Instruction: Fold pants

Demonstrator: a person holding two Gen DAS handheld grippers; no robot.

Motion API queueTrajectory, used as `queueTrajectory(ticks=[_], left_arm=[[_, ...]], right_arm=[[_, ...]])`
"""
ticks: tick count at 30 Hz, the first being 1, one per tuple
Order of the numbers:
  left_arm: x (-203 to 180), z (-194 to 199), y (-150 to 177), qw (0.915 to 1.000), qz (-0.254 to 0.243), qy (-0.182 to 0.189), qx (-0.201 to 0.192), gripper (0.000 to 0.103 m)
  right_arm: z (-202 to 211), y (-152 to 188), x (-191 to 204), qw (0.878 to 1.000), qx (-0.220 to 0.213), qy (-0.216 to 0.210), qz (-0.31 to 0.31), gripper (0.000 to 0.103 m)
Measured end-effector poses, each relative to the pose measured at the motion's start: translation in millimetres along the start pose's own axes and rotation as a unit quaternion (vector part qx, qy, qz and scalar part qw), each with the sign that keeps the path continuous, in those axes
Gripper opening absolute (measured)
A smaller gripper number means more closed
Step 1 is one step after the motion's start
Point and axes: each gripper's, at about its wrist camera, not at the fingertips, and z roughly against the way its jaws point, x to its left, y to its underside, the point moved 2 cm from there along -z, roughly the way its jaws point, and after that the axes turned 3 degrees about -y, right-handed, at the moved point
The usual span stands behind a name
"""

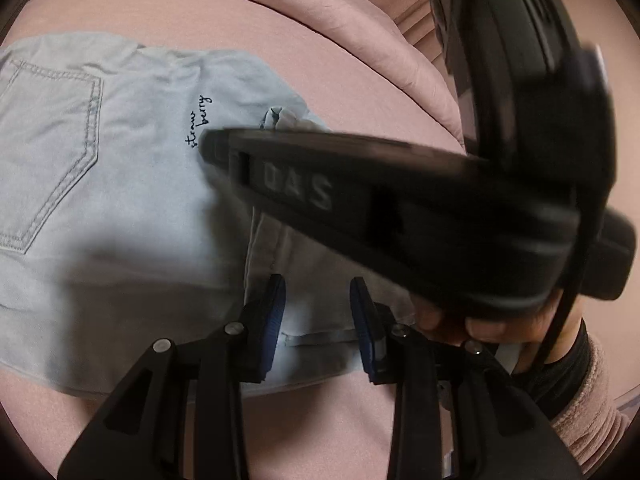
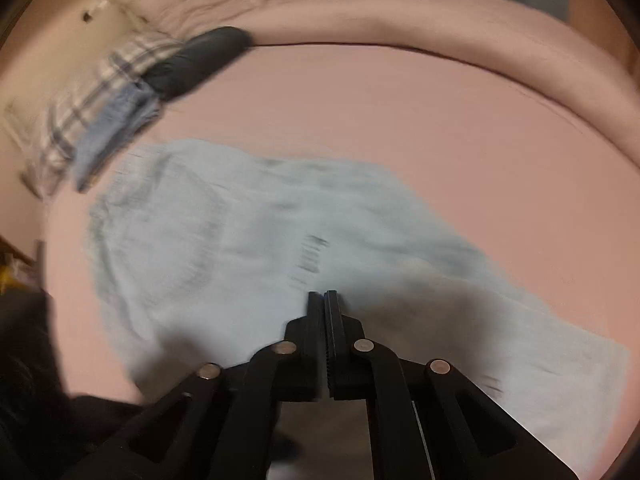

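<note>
Light blue pants (image 1: 132, 184) lie flat on a pink bed sheet (image 1: 328, 44), back pocket up, with "strawberry" script near the middle. My left gripper (image 1: 318, 320) is open, its blue-padded fingers (image 1: 276, 320) hovering over the near edge of the pants. My right gripper (image 1: 208, 146) reaches across the left wrist view from the right, its tip over the script. In the right wrist view the right gripper (image 2: 323, 300) is shut with nothing between its fingers, above the blurred pants (image 2: 248, 240).
A rolled pink duvet (image 2: 440, 20) runs along the far side of the bed. A dark pillow (image 2: 200, 60), a plaid cloth (image 2: 92, 92) and a blue garment (image 2: 108, 136) lie at the far left. The person's hand (image 1: 460, 320) holds the right gripper.
</note>
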Motion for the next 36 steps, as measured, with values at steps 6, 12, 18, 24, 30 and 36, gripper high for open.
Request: queueTrajectory(ticks=[6,12,18,24,30,36], left_arm=[[12,18,15,0.9999,-0.001,0.013,-0.002,0.033],[22,30,13,0.9997,0.02,-0.006,-0.014,0.067],[59,79,16,0.9963,0.064,-0.019,-0.054,0.074],[106,129,29,0.9878,0.116,-0.028,-0.099,0.077],[146,164,54,0.9741,0.187,-0.042,-0.121,0.08],[181,201,82,0.9441,0.289,-0.026,-0.157,0.087]], right_arm=[[46,-2,-23,0.998,-0.051,0.023,-0.04,0.005],[-7,11,-39,0.995,0.007,0.066,-0.067,0.005],[44,19,-30,0.991,-0.067,0.003,-0.114,0.007],[106,78,-52,0.98,-0.104,0.086,-0.144,0.007],[58,126,-51,0.978,-0.073,0.142,-0.137,0.008],[82,94,-19,0.979,-0.102,0.14,-0.109,0.018]])
